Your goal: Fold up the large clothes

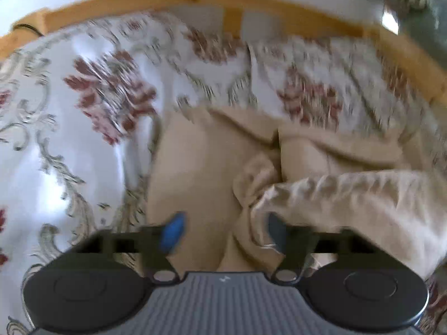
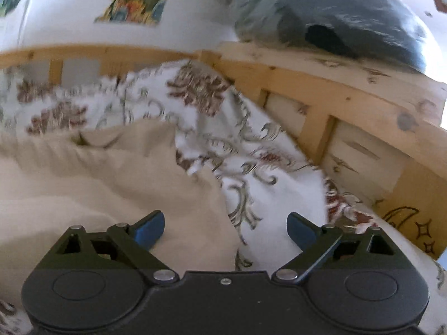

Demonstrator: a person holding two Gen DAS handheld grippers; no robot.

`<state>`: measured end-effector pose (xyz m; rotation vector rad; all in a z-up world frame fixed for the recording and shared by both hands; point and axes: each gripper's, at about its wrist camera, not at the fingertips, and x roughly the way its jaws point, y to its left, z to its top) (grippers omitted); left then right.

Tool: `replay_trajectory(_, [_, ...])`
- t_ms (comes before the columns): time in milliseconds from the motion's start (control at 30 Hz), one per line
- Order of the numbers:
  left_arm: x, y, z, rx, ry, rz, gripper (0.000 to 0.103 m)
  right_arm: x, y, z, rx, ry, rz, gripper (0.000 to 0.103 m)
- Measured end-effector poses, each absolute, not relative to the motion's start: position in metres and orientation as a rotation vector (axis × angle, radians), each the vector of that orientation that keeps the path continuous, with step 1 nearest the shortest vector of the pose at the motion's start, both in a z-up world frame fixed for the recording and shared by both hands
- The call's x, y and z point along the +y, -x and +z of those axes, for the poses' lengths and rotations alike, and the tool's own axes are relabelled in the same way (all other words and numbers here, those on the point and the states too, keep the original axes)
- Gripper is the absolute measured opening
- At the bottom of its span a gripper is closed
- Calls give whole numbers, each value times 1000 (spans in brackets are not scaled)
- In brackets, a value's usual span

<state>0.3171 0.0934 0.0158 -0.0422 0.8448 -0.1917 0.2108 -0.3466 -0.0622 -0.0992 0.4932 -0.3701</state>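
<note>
Now beige garment (image 1: pixel 201 162) crumpled on floral bedspread (image 1: pixel 83 89), wooden frame (image 1: pixel 167 2)

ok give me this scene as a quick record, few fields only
surface: floral bedspread inside a wooden bed frame
garment: beige garment, crumpled, lying on the bedspread
left tool: left tool open, over the garment, nothing gripped
right tool: right tool open, at the garment's edge, nothing gripped
background: dark plastic-wrapped bundle on the frame's rail
fold: not yet neat
</note>
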Motion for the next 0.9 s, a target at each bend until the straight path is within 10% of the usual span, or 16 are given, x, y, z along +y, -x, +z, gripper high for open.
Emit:
replay_trajectory(433, [119, -204, 9, 629, -84, -272, 102, -335, -212, -59, 472, 117, -372, 99])
replay_trajectory(567, [88, -199, -17, 634, -242, -248, 80, -328, -208, -53, 445, 124, -351, 101])
replay_trajectory(733, [80, -205, -22, 624, -278, -191, 12, -325, -208, -55, 447, 130, -334, 101])
replay_trajectory(900, [124, -218, 0, 605, -33, -26, 2, -325, -208, -55, 437, 125, -336, 101])
